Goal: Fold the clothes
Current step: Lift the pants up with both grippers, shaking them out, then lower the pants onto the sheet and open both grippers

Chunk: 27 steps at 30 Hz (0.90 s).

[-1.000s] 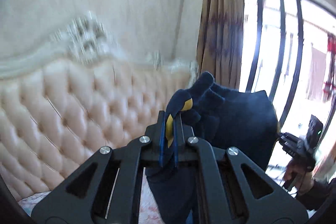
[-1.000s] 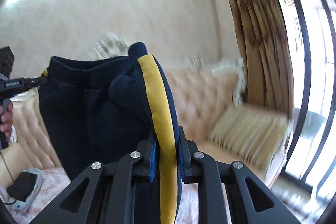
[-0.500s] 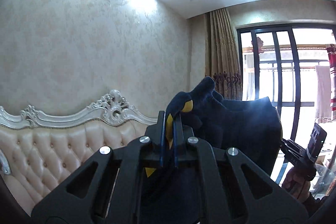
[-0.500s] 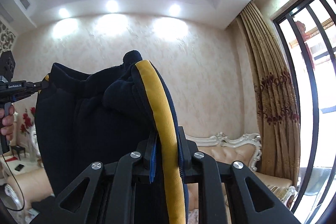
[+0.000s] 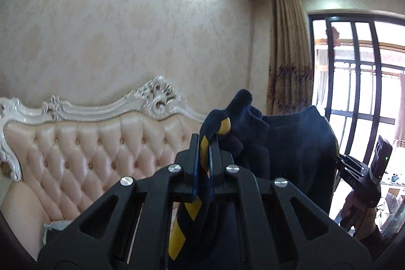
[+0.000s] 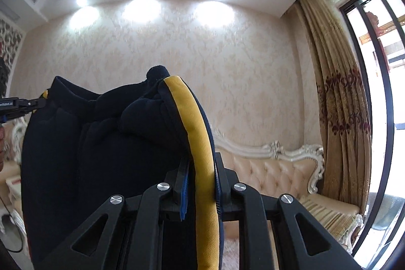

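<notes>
A dark navy fleece garment [image 5: 291,143] with a yellow stripe hangs in the air, stretched between both grippers. In the left wrist view my left gripper [image 5: 203,143] is shut on a bunched corner with the stripe between its fingers. The cloth runs right to my right gripper [image 5: 340,160], held by a hand [image 5: 359,206]. In the right wrist view my right gripper [image 6: 200,161] is shut on the yellow stripe of the garment [image 6: 88,156]. The far corner is pinched by the left gripper [image 6: 38,103] at the left edge. The garment's lower part is hidden.
A cream tufted sofa [image 5: 88,143] with a carved white frame stands against the patterned wall. A striped cushion [image 6: 329,211] lies on its right end. Gold curtains [image 6: 341,105] and a dark-framed glass door [image 5: 354,92] are on the right.
Both grippers swung upward with the garment: the views went from the sofa back to wall and ceiling, then settled. Both grips on the cloth stayed the same.
</notes>
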Each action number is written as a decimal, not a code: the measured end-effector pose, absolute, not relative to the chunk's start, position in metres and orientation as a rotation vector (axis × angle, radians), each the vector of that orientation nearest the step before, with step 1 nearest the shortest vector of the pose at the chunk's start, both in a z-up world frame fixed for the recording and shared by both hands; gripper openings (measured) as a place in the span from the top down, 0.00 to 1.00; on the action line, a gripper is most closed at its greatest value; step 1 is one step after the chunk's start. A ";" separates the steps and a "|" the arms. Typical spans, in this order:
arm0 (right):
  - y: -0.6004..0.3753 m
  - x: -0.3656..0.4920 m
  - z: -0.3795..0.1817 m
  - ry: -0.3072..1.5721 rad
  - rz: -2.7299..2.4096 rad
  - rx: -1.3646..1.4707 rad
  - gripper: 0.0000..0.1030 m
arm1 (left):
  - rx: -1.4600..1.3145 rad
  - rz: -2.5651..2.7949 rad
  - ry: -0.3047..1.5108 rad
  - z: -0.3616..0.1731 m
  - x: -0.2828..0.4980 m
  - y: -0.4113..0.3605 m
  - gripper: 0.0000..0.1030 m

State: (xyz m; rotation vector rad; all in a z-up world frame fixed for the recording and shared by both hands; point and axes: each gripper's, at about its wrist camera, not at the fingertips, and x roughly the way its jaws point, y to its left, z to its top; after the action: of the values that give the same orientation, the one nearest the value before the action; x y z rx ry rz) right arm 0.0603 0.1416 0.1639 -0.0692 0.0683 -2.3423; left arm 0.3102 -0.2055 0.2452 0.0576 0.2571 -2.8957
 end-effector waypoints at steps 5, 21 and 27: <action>0.075 -0.013 0.116 0.170 -2.343 0.103 0.84 | 0.180 -2.825 0.313 0.188 0.230 -0.257 0.92; -0.267 -0.349 -0.191 0.406 -2.176 0.731 0.84 | 0.736 -2.458 0.574 -0.141 -0.109 -0.511 0.93; -0.326 -0.407 -0.318 0.471 -2.156 0.965 0.84 | 0.895 -2.298 0.632 -0.262 -0.150 -0.545 0.93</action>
State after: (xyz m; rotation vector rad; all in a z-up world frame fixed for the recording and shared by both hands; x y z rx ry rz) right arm -0.4074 -0.3263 -0.3182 0.9651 0.4707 -2.1558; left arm -0.1496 -0.5452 -0.2619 0.8951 0.6316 -2.2976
